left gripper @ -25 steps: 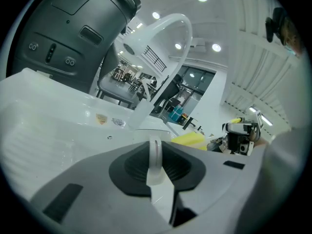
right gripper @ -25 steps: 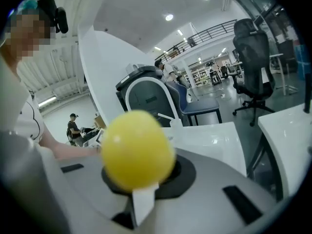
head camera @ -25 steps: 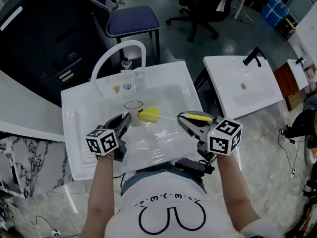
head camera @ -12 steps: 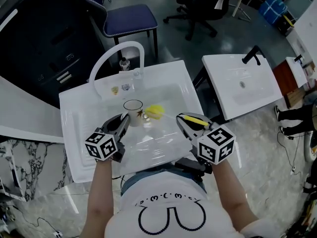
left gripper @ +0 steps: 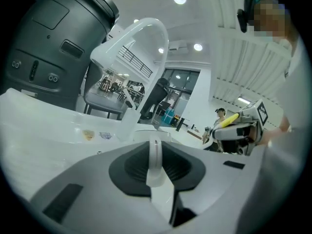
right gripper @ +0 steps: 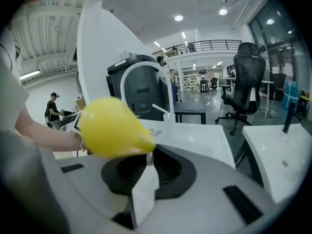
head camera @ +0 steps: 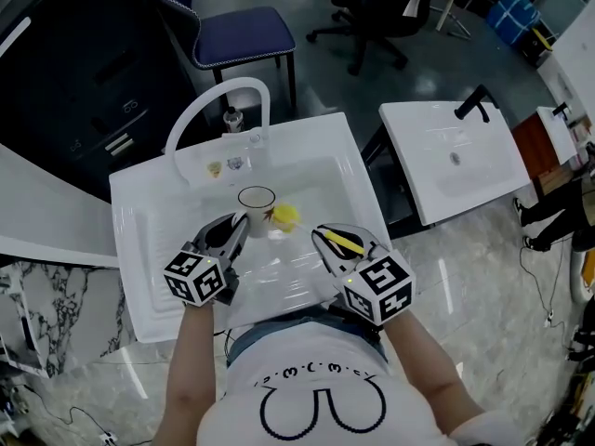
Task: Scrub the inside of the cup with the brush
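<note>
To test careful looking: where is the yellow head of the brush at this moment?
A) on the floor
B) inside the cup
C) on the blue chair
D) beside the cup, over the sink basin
D: the head view shows the yellow head of the brush just right of the cup, outside its rim, over the sink, carried by the right gripper.

The cup (head camera: 256,198) is in the sink (head camera: 139,226), at the tip of my left claw (head camera: 240,223). The brush (head camera: 285,216) reaches out ahead of my right claw (head camera: 322,233), its head just right of the cup. The faucet (head camera: 223,89) arches behind the cup, and a second sink (head camera: 465,170) lies well apart on the right.
</note>
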The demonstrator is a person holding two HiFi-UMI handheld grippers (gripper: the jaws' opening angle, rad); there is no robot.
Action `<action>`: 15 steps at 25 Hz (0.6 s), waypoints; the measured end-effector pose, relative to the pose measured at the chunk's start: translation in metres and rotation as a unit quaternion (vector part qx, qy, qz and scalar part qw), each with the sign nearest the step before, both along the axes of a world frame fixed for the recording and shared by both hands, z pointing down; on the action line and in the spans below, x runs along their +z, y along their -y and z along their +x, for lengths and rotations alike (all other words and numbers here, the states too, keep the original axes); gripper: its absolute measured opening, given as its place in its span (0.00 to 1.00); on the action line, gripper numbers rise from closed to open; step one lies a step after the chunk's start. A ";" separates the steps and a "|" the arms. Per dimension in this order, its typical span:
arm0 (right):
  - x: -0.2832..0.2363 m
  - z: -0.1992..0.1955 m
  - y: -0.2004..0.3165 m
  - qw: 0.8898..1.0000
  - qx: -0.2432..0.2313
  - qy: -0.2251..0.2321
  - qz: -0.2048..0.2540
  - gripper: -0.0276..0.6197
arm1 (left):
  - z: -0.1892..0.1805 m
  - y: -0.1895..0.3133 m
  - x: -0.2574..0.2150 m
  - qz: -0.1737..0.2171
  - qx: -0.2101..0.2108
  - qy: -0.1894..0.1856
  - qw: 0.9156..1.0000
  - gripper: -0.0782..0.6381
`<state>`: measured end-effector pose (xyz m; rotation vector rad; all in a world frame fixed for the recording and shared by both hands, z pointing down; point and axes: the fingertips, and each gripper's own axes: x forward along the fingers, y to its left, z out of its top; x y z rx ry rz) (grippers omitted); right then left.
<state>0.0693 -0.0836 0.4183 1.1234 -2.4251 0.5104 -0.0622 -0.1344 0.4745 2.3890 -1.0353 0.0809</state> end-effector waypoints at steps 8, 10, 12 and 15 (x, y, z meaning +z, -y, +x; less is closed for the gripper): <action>-0.003 0.015 0.016 0.998 0.028 0.053 -0.031 0.11 | -0.003 -0.007 -0.014 0.034 0.024 -0.026 0.999 0.21; -0.015 0.030 0.026 0.993 0.049 0.101 -0.030 0.11 | -0.002 -0.013 -0.018 0.047 0.041 -0.034 0.997 0.21; -0.025 0.043 0.038 0.987 0.063 0.148 -0.026 0.11 | 0.001 -0.018 -0.021 0.058 0.060 -0.041 0.996 0.21; -0.032 0.053 0.048 0.978 0.060 0.196 -0.026 0.11 | 0.008 -0.024 -0.026 0.070 0.087 -0.047 0.993 0.21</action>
